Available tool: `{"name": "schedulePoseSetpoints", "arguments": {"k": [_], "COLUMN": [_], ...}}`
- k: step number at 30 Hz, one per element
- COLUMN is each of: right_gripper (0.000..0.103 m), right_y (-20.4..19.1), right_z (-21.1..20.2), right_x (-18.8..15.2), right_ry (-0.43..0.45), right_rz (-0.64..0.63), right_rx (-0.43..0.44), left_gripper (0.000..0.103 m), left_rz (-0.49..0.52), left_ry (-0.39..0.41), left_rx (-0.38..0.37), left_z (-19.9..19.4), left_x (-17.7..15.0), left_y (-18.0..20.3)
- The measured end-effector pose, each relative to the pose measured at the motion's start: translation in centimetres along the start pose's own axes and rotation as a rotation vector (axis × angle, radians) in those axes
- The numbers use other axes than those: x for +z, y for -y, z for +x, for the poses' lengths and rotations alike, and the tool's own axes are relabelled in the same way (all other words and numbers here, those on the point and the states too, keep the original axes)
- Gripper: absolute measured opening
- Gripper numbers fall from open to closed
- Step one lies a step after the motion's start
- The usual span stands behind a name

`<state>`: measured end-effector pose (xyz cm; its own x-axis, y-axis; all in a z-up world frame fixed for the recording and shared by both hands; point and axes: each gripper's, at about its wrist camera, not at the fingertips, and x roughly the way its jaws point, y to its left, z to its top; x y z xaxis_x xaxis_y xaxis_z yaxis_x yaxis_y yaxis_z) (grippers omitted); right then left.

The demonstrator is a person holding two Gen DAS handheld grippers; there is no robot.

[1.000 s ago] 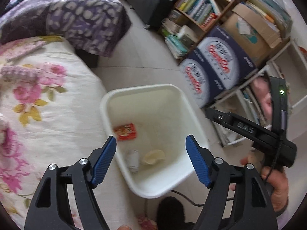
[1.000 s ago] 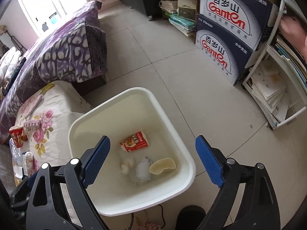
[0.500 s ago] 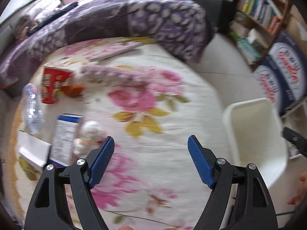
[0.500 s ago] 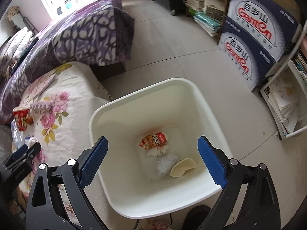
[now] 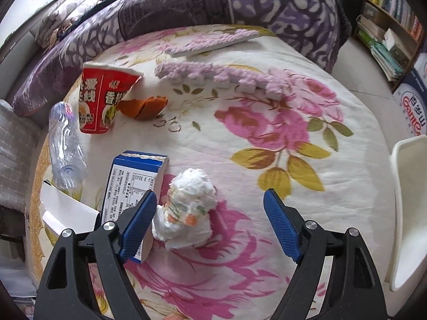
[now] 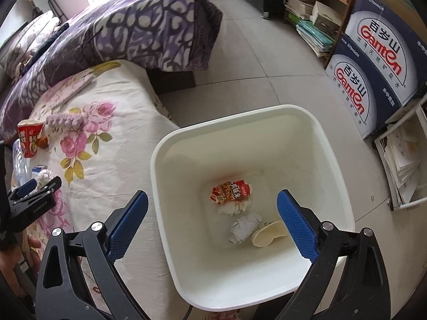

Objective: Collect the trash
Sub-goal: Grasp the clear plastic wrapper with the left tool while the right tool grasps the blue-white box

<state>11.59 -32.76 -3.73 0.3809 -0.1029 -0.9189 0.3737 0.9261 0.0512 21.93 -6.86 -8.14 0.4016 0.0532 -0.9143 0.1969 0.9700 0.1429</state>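
Observation:
My left gripper (image 5: pixel 209 224) is open and empty, low over the floral bedspread (image 5: pixel 267 160). A crumpled white tissue wad (image 5: pixel 186 208) lies just inside its left finger. A blue and white carton (image 5: pixel 136 184), a clear plastic bottle (image 5: pixel 65 144), a red noodle cup (image 5: pixel 102 98) and an orange peel (image 5: pixel 144 108) lie beyond. My right gripper (image 6: pixel 210 224) is open and empty above the white bin (image 6: pixel 170 213). The bin holds a red wrapper (image 6: pixel 230 192), crumpled paper (image 6: pixel 244 226) and a pale lid (image 6: pixel 268 233).
A purple patterned blanket (image 5: pixel 213 5) lies at the bed's far end. A white box (image 5: pixel 66 210) sits at the bed's left edge. Blue Ganten cartons (image 6: pixel 373 61) and a bookshelf (image 6: pixel 320 5) stand along the tiled floor (image 6: pixel 253 53). The bin rim shows at right in the left wrist view (image 5: pixel 408 213).
My left gripper has swung from over the bin to the bed and moved in on the tissue wad. My right gripper has stayed over the bin, shifting slightly.

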Motion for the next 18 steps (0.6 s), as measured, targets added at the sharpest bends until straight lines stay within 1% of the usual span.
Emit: {"name": "schedulePoseSetpoints", "arguments": {"k": [1,3,4,5,6,7,9,10,11,13,18], "right_gripper": [0.093,0.093,0.093,0.093,0.093,0.093,0.093,0.093,0.093,0.093,0.093], "right_y": [-0.2,-0.7,-0.9,-1.1,-1.4,-1.6,-2.3,-2.7,-3.0,-3.9,-7.9], "right_z": [0.1,0.2,0.3,0.4,0.4,0.5,0.6,0.7,0.7,0.8,1.5], "right_x": [0.0,0.1,0.1,0.1,0.1,0.1,0.1,0.1,0.0,-0.1,-0.4], "right_ry": [-0.001,-0.004,-0.006,-0.006,-0.007,-0.006,-0.006,-0.005,-0.004,-0.001,-0.002], "right_rz": [-0.003,-0.008,-0.010,-0.011,-0.013,-0.014,-0.016,-0.017,-0.016,-0.012,-0.011], "right_rx": [0.000,0.003,0.005,0.007,0.009,0.011,0.019,0.025,0.031,0.051,0.138], "left_gripper": [0.079,0.066,0.063,0.054,0.042,0.038,0.037,0.034,0.033,0.033,0.033], "left_rz": [-0.001,0.003,0.010,0.016,0.016,0.017,0.010,0.004,-0.001,-0.021,-0.116], "left_ry": [-0.003,-0.005,0.000,0.008,0.018,0.022,0.030,0.036,0.042,0.051,0.126], "left_rx": [-0.005,0.000,0.017,0.027,0.037,0.054,0.025,0.015,0.006,-0.027,-0.105], "left_z": [0.2,0.6,0.7,0.7,0.5,0.4,0.1,-0.1,-0.3,-1.1,-5.4], "left_x": [0.0,-0.2,-0.3,-0.3,-0.4,-0.4,-0.5,-0.6,-0.7,-0.6,-0.2], "left_y": [-0.1,-0.3,-0.4,-0.5,-0.6,-0.8,-1.5,-1.9,-2.3,-3.3,-7.6]}}
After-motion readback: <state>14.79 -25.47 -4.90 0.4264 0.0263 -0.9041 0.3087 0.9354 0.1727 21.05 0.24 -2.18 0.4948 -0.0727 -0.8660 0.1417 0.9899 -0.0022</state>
